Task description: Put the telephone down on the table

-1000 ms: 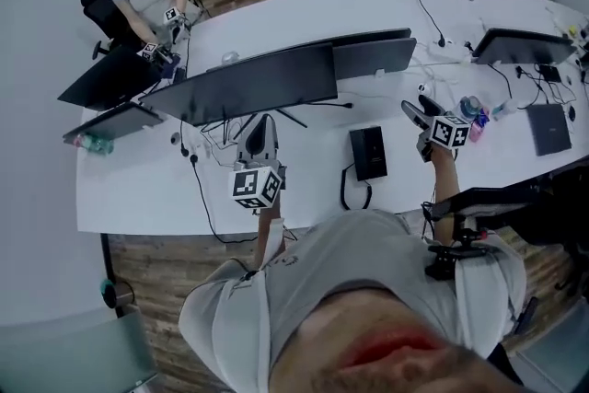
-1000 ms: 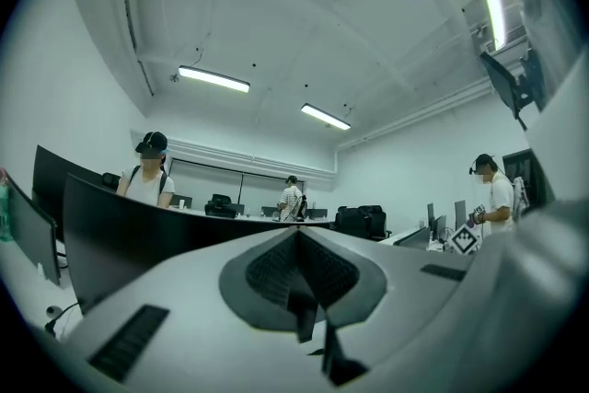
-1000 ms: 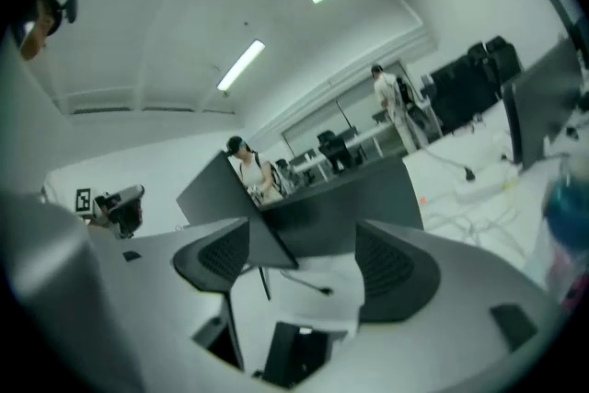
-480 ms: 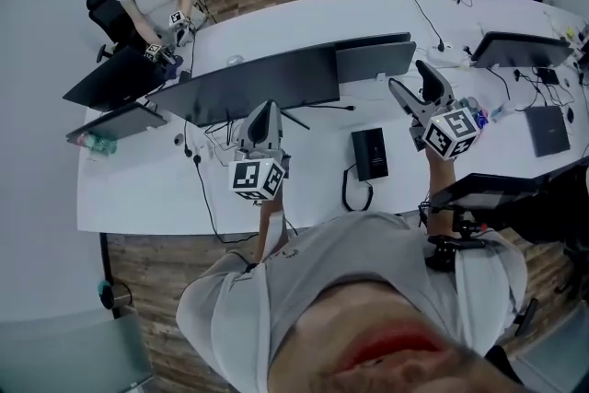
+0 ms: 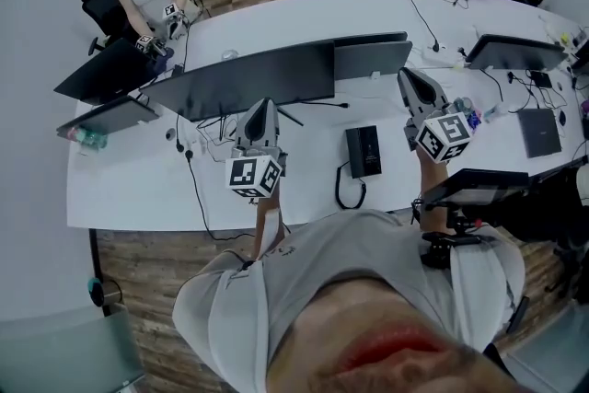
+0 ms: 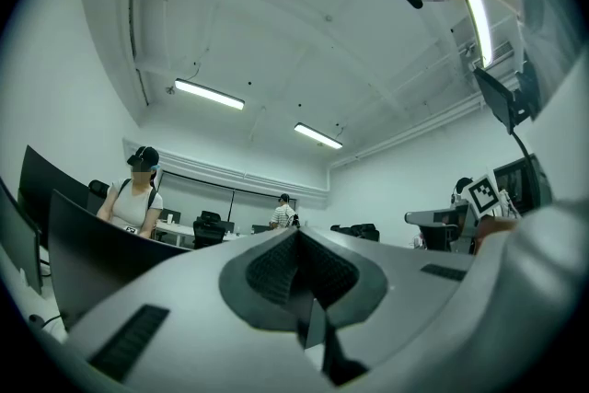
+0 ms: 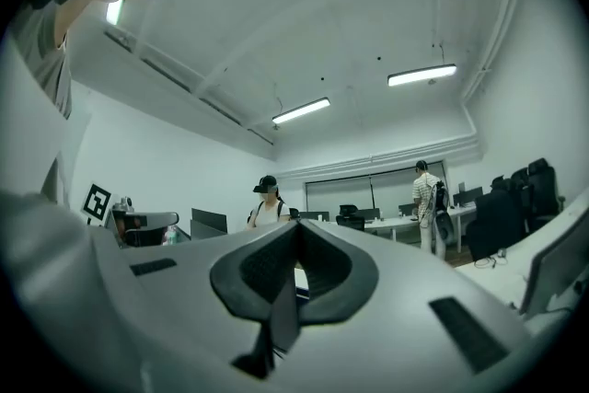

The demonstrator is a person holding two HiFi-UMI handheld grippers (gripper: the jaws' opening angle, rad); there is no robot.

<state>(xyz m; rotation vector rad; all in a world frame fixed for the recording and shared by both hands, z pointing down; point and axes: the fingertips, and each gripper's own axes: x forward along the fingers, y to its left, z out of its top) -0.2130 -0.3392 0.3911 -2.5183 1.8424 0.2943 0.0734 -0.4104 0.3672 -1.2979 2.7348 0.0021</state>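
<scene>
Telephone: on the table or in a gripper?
On the table: the telephone lies flat on the table, its cord looped beside it.

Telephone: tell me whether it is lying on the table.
Yes, the black telephone lies flat on the white table, cord looped beside it.

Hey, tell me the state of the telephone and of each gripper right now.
telephone: lying flat on the table, nothing gripping it.
left gripper: shut, empty, held up off the table.
right gripper: jaws just closed, now shut with nothing between them, held up off the table.
</scene>
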